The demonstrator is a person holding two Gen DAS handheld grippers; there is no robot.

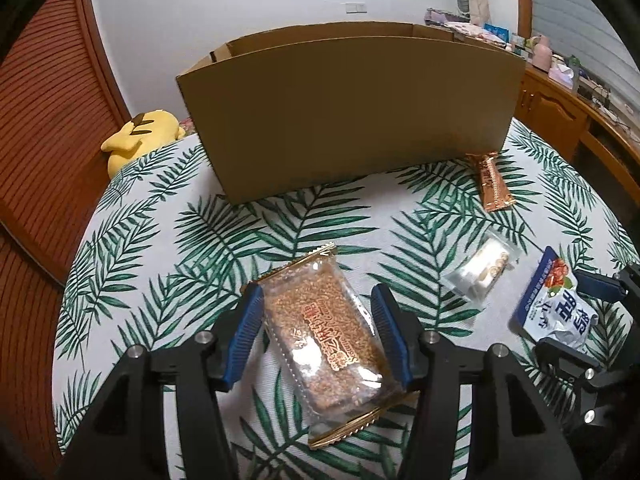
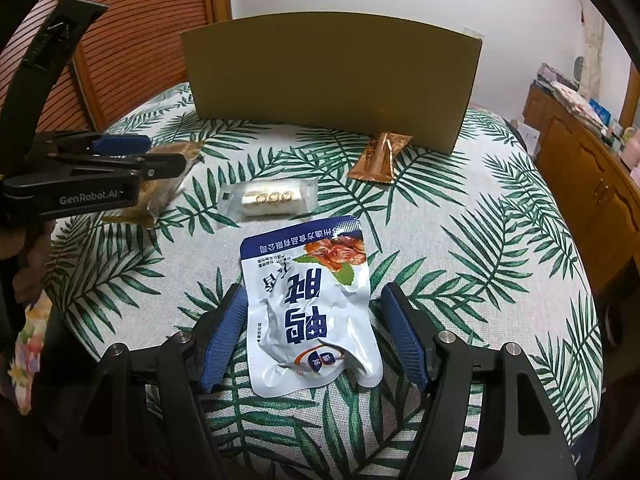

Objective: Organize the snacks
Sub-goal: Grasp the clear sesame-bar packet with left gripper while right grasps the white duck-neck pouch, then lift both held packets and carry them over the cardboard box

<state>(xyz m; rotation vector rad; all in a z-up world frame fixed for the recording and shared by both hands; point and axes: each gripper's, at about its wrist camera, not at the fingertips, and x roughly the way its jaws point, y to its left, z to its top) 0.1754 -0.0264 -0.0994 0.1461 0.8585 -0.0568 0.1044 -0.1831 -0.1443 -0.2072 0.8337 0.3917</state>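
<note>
A clear-wrapped brown grain bar (image 1: 324, 340) with gold ends lies slanted on the leaf-print cloth. My left gripper (image 1: 318, 332) straddles it, blue pads right beside the wrapper, which shows no squeeze. In the right wrist view the same left gripper (image 2: 160, 160) hangs over that bar (image 2: 160, 196). A blue-and-white pouch (image 2: 312, 312) rests crumpled between the open jaws of my right gripper (image 2: 314, 332), with a gap on each side. An open cardboard box (image 1: 352, 112) stands at the back.
A small white sweet in clear wrap (image 2: 270, 200) and a copper-brown bar (image 2: 378, 158) lie on the table (image 2: 500, 240) in front of the box. A yellow plush toy (image 1: 140, 136) sits at the far left edge. A wooden cabinet (image 2: 592, 184) with clutter runs along the right.
</note>
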